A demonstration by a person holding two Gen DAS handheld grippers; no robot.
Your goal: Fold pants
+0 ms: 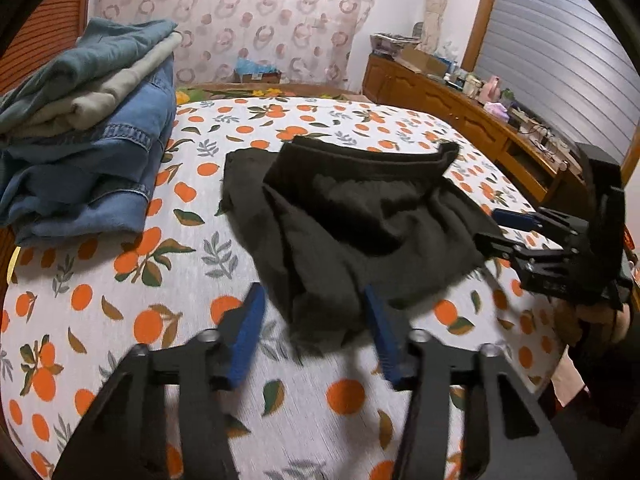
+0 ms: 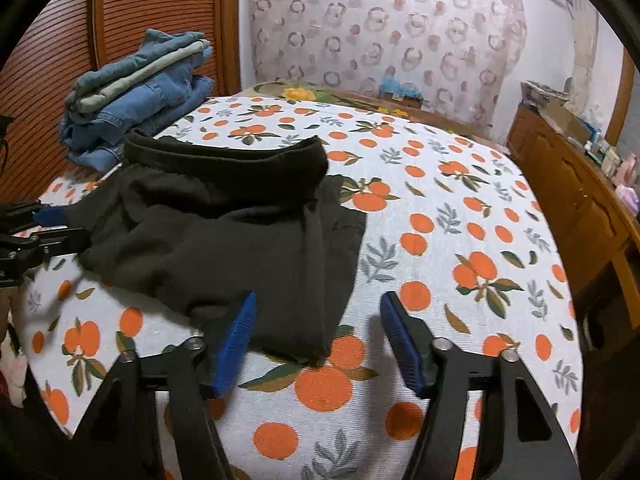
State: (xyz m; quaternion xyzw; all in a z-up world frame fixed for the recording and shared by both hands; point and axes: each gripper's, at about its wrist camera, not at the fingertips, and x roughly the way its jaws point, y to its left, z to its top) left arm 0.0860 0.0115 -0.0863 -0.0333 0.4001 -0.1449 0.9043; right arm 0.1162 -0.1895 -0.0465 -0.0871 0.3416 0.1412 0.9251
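Black fabric fills the middle of both views: the pants (image 1: 352, 216) lie bunched on my bed sheet (image 1: 120, 320), which is white with an orange-and-leaf print. The waistband faces the far side of the bed, and the cloth is rumpled rather than flat.

From my left wrist view, the left gripper (image 1: 316, 332) is spread wide, its blue-padded fingers (image 1: 248, 332) standing apart. The near hem of the pants hangs or lies between and just ahead of them; the right-hand pad looks to be at the cloth's edge, but motion blur keeps me from saying whether it touches. Nothing is pinched.

From my right wrist view, the right gripper (image 2: 320, 340) is also wide. Its left pad (image 2: 236, 340) sits against or just over the near corner of the pants (image 2: 224, 232), while the other pad is over bare sheet (image 2: 460, 240), so the garment's folded corner reaches into the gap from the left.

In the left view I see the right gripper (image 1: 504, 228) at the pants' right edge, its fingers close to the fabric there; in the right view the left gripper (image 2: 48, 224) shows at the pants' left edge.

Beyond, a stack of folded jeans and other clothes (image 1: 88, 128) rests at the far left corner of the bed, well apart from the pants. A wooden sideboard (image 1: 460, 108) runs along the right wall.
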